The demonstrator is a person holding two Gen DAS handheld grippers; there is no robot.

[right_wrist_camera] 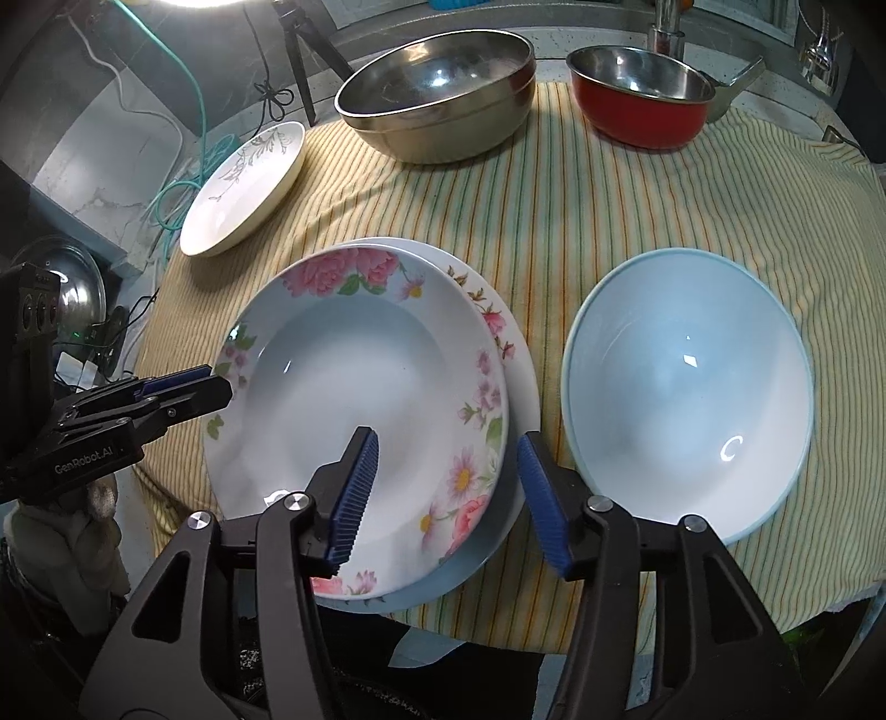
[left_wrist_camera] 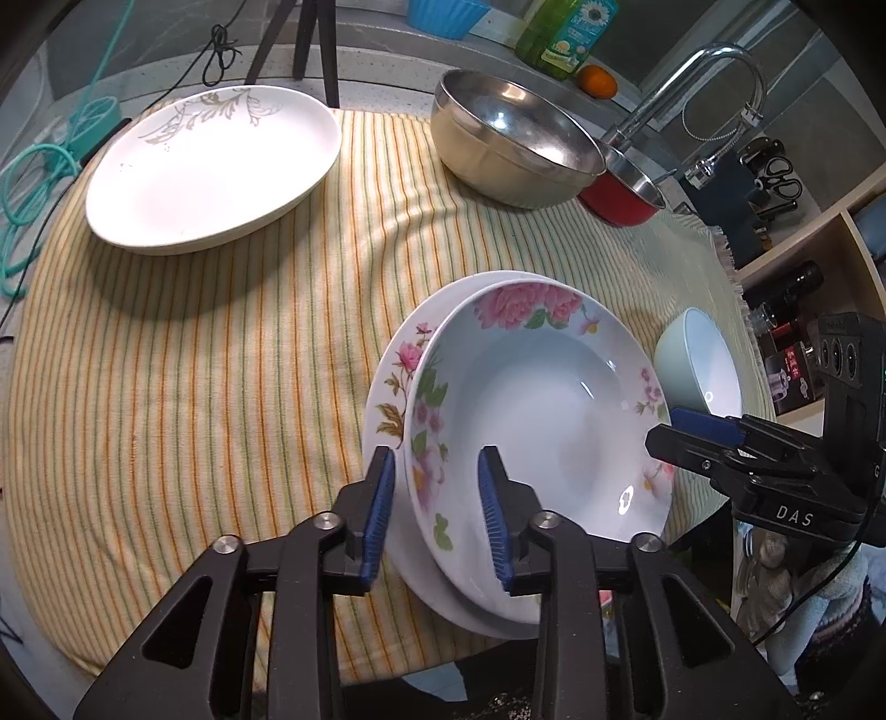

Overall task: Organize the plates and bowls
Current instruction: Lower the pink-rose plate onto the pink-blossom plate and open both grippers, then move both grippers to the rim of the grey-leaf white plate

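A pink-flowered deep plate [left_wrist_camera: 531, 410] [right_wrist_camera: 360, 410] sits on a second flowered plate [left_wrist_camera: 387, 387] [right_wrist_camera: 498, 310] on the striped cloth. My left gripper [left_wrist_camera: 437, 512] is open, its fingers astride the left rims of both plates. My right gripper [right_wrist_camera: 448, 493] is open, astride the right rims; it also shows in the left wrist view [left_wrist_camera: 703, 437]. A pale blue bowl [right_wrist_camera: 686, 387] [left_wrist_camera: 698, 365] stands to the right. A white leaf-patterned plate [left_wrist_camera: 216, 166] [right_wrist_camera: 243, 188] lies at the far left.
A large steel bowl [left_wrist_camera: 515, 138] [right_wrist_camera: 437, 88] and a red steel-lined bowl [left_wrist_camera: 626, 188] [right_wrist_camera: 642, 94] stand at the back of the yellow striped cloth [left_wrist_camera: 221, 360]. A tap [left_wrist_camera: 709, 88], a green bottle [left_wrist_camera: 565, 33], an orange [left_wrist_camera: 597, 81], a tripod and teal cable lie beyond.
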